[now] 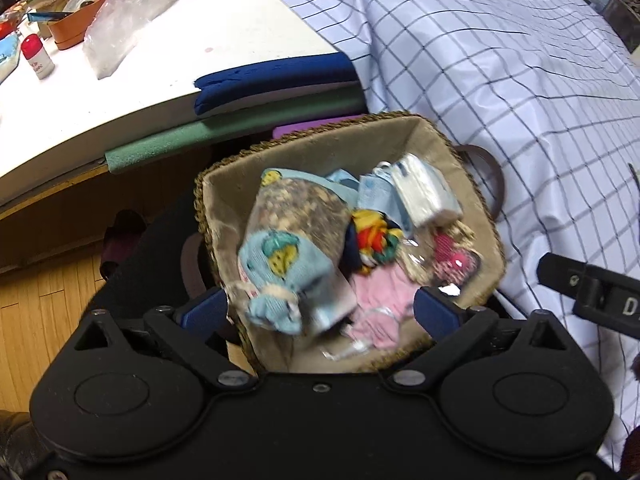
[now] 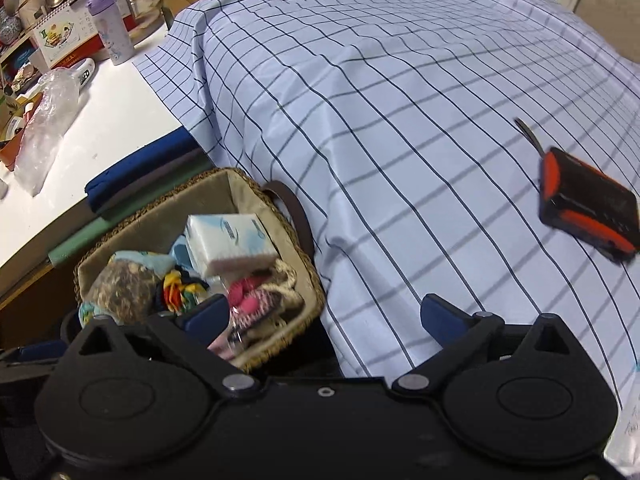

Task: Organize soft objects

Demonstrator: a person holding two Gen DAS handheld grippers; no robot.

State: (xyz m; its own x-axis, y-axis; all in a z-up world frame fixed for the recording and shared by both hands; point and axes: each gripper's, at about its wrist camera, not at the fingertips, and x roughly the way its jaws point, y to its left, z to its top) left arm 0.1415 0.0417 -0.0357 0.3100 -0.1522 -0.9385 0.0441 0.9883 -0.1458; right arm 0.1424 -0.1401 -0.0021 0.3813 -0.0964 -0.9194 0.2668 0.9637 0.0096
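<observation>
Both the left gripper (image 1: pixel 320 308) and right gripper (image 2: pixel 322 316) are spread empty; soft items are dropped in the basket (image 1: pixel 312 128), and a further item must be sought.

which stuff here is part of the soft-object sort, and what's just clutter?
Job:
- basket
- blue sock
- tissue pack
- pink cloth
- striped cloth
- left tool, open over the basket
- right tool, open, empty

Lying about:
- orange-black device on checked cloth
- plastic bag
- purple bottle
- red-capped bottle
</observation>
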